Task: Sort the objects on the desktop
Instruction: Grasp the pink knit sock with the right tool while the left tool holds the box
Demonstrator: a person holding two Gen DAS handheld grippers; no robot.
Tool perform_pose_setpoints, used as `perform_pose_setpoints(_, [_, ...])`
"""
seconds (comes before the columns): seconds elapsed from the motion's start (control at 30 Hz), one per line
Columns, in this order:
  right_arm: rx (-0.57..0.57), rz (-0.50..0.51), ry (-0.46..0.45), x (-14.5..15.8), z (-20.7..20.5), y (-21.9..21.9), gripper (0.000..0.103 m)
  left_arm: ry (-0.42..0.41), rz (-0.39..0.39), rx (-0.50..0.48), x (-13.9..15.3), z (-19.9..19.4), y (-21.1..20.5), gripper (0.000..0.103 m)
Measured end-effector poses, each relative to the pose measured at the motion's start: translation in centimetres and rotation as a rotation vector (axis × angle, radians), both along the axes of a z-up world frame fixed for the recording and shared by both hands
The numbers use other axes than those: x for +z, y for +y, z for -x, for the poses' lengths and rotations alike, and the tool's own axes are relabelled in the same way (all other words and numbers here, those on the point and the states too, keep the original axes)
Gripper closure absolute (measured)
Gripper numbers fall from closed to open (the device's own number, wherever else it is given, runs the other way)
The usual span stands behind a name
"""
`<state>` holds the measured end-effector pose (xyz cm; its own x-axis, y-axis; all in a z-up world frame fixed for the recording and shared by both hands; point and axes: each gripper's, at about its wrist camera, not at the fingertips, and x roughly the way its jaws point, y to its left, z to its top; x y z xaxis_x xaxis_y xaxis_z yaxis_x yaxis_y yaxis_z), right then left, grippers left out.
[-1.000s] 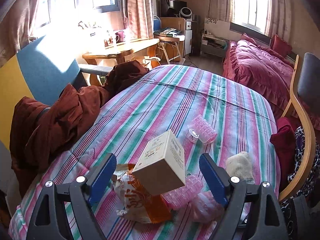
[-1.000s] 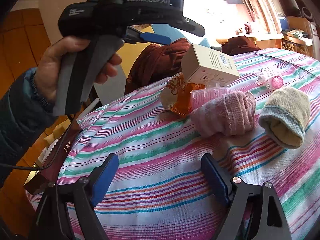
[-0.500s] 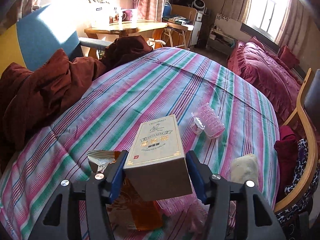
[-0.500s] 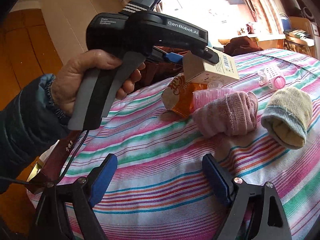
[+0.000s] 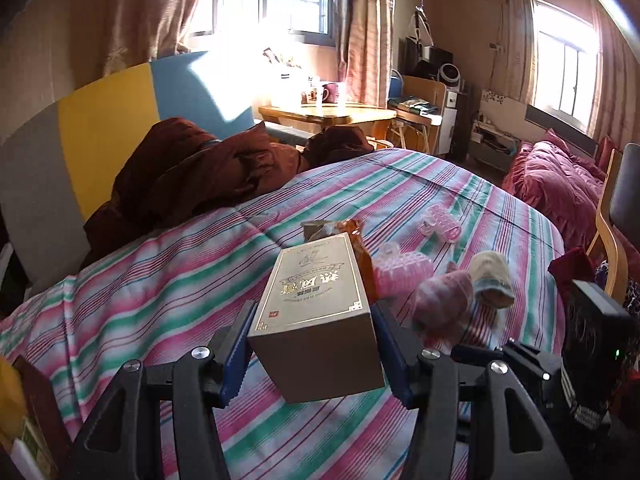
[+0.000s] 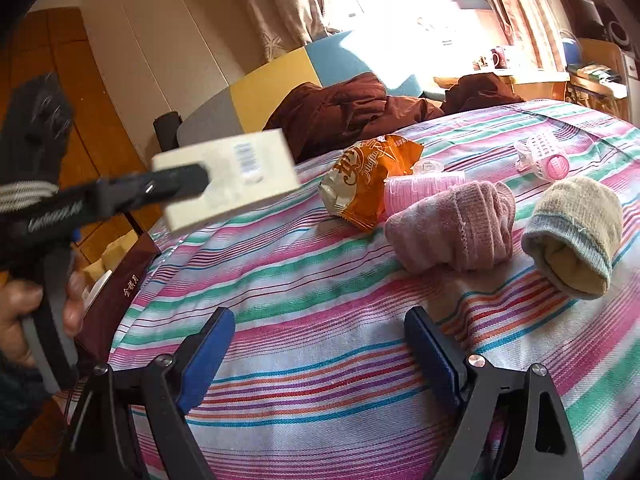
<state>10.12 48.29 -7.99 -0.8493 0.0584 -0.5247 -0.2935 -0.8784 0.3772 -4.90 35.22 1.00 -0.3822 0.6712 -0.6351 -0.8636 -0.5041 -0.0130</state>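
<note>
My left gripper is shut on a beige box with gold print and holds it above the striped tablecloth. In the right wrist view the same box hangs blurred at the left, off the table's edge side. An orange snack bag, a pink hair roller, a pink sock and a beige sock lie together on the cloth. A second pink roller lies farther back. My right gripper stands open low over the cloth, short of the socks.
A dark red box with gold characters sits below the table's left edge, with items in it. Brown-red clothing is heaped on the sofa behind the table. A wooden chair stands at the right. A hand grips the left tool.
The left gripper shut on the box, lifted it off the snack bag and carried it back and left, towards the table's edge. The right gripper stayed open in place.
</note>
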Motion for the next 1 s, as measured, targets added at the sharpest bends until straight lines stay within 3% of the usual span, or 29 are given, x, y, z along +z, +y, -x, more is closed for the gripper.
perform_pose_setpoints(0.37, [-0.070,-0.025,-0.029,1.5,-1.2,0.0,0.018,0.032,-0.041,0.116,-3.9,-4.2,-9.4,0.045])
perform_pose_setpoints(0.57, [-0.127,-0.167,-0.061,4.9,-2.0,1.1,0.020,0.019,-0.054,0.124,-5.8,-5.7,-11.2,0.046])
perform_pose_setpoints(0.73, [-0.091,-0.267,-0.178,6.0,1.1,3.0,0.020,-0.046,-0.084,0.108,-6.6,-5.6,-11.5,0.043])
perform_pose_setpoints(0.83, [-0.088,-0.304,-0.262,5.2,3.2,3.7,0.020,-0.074,-0.098,0.100,-6.5,-5.4,-11.6,0.036])
perform_pose_setpoints(1.0, [-0.103,-0.333,-0.361,3.5,5.2,4.3,0.020,-0.148,-0.088,0.094,-7.1,-4.4,-11.2,0.036])
